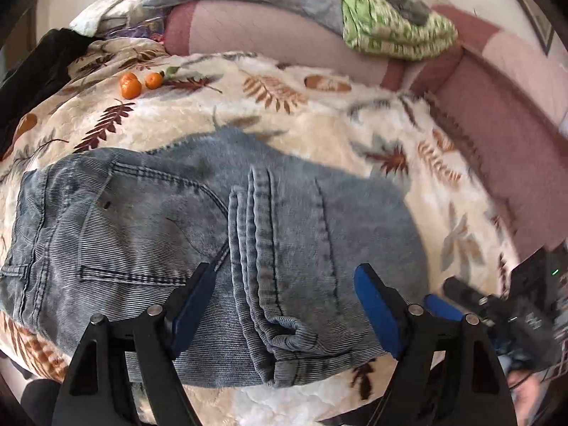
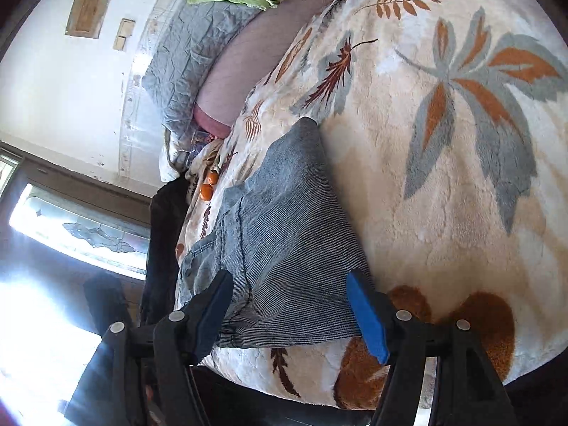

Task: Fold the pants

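The faded blue corduroy pants (image 1: 149, 223) lie folded on a leaf-patterned blanket (image 1: 319, 117), with the leg hems (image 1: 262, 248) laid across the seat. My left gripper (image 1: 284, 284) is open just above the hems, holding nothing. The right gripper's body shows at the right edge (image 1: 497, 305). In the right wrist view the pants (image 2: 284, 234) lie edge-on, and my right gripper (image 2: 287, 298) is open over their near folded edge, holding nothing.
Two small oranges (image 1: 138, 83) sit on the blanket beyond the pants. A dark garment (image 1: 39, 67) lies at the far left. Pink and grey pillows (image 1: 255, 32) and a green folded cloth (image 1: 394, 25) line the back. The bed's near edge (image 2: 284, 387) drops off below.
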The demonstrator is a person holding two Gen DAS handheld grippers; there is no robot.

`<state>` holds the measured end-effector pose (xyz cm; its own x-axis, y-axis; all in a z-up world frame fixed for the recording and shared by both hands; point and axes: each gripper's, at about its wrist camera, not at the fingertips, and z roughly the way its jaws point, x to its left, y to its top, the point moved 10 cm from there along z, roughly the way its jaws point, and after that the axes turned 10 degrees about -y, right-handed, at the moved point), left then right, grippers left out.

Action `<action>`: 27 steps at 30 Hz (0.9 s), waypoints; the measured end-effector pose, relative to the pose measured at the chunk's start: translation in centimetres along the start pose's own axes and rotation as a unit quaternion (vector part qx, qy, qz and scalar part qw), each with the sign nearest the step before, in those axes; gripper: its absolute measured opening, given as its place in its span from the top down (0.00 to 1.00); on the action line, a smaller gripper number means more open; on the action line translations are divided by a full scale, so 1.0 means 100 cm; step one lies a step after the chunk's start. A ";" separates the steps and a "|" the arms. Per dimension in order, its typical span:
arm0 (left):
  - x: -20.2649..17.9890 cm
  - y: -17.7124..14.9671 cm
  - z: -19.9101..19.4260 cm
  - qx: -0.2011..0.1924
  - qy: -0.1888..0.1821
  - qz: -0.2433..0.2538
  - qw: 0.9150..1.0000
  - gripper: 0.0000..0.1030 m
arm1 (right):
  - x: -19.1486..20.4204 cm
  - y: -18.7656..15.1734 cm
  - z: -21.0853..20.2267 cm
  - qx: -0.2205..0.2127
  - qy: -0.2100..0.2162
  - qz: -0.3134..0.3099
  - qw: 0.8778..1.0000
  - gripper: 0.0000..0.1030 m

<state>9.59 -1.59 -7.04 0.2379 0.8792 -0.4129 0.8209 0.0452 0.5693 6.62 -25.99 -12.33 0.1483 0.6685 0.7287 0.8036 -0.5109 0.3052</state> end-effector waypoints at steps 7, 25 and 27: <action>-0.018 -0.025 -0.010 0.041 -0.140 -0.141 0.979 0.21 | 0.000 0.002 0.002 0.000 0.024 0.024 0.999 0.32; 0.018 -0.055 0.023 0.065 -0.051 -0.229 0.970 0.34 | -0.002 0.000 -0.001 0.005 0.038 0.030 0.999 0.32; 0.025 -0.055 0.019 0.061 -0.028 -0.219 0.973 0.59 | -0.002 0.000 -0.001 0.004 0.038 0.028 0.999 0.32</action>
<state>6.62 -0.53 -12.52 -0.1235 0.7617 -0.6361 0.9049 0.3496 0.2429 6.51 -26.16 -12.42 0.1493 0.5951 0.7896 0.8001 -0.5419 0.2572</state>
